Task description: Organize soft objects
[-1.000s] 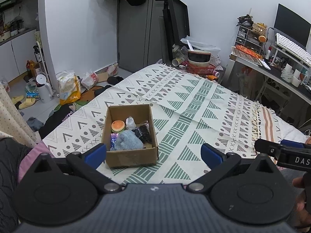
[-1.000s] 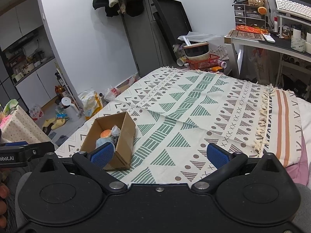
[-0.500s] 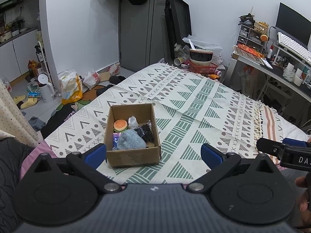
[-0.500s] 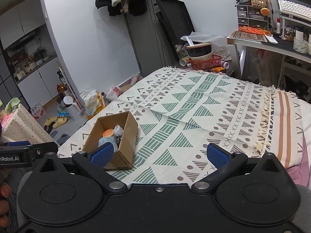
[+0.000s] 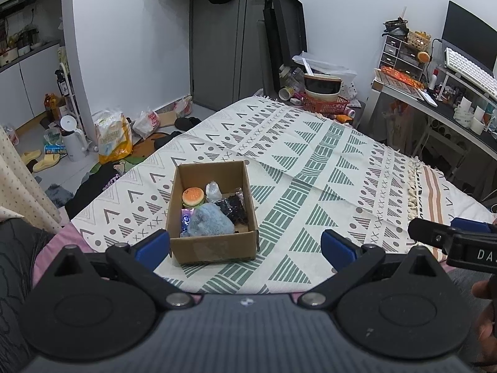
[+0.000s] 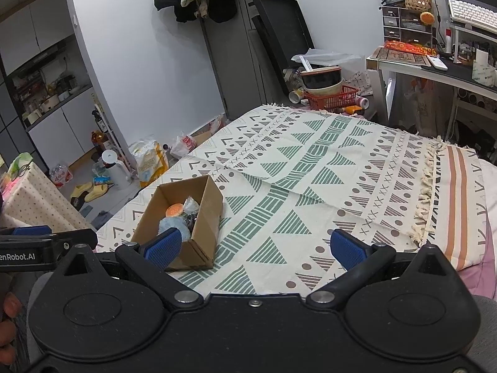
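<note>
Nudged slightly closer to open brown cardboard box (image 5: 214, 214) than before; both hand-held grippers, left (image 5: 245, 245) and right (image 6: 254, 247), spread wide, empty.

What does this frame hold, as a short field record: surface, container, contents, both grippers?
surface: patterned cream and green bedspread
container: open brown cardboard box, resting on the bedspread
contents: fuzzy blue plush, burger-shaped squishy toy, black packet, small clear bag
left gripper: open, empty, short of the box
right gripper: open, empty
</note>
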A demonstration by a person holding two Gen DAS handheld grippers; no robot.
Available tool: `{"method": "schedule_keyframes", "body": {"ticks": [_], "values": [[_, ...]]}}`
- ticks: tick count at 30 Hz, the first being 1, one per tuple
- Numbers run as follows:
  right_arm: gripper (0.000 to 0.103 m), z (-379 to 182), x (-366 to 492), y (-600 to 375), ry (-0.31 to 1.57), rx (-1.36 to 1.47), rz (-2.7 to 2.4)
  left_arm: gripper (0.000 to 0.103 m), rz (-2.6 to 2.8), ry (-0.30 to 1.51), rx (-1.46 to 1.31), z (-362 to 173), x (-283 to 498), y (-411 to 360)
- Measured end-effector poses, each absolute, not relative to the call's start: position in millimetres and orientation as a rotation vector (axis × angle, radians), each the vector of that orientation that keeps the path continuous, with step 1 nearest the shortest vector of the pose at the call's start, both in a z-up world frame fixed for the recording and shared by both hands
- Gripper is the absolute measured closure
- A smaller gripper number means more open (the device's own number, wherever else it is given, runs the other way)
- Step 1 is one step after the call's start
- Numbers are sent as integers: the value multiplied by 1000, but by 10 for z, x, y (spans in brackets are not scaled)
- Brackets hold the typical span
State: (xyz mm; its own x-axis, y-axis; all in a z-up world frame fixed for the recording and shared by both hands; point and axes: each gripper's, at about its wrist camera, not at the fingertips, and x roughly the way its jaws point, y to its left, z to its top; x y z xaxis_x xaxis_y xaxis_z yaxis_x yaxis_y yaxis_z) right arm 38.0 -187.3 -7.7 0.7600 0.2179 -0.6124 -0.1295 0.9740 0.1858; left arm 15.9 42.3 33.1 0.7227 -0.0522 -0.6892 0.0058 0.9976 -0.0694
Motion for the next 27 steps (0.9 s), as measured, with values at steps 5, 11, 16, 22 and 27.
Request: {"method": "schedule_keyframes", "body": {"ticks": [5,11,16,22,27], "values": [[0,-76,385,-1864,681,134,194,1,-30,765,-71,325,170,443],[0,-85,395,-1839,686,128,197,1,-25,771,-73,316,182,488],[0,-100,402,-1824,689,127,198,1,-24,773,-74,305,194,515],[0,-116,431,-1794,691,124,205,1,-28,763,-65,301,207,518],[0,-155,497,-1748,701,116,208,1,-49,753,-63,303,241,521]]}}
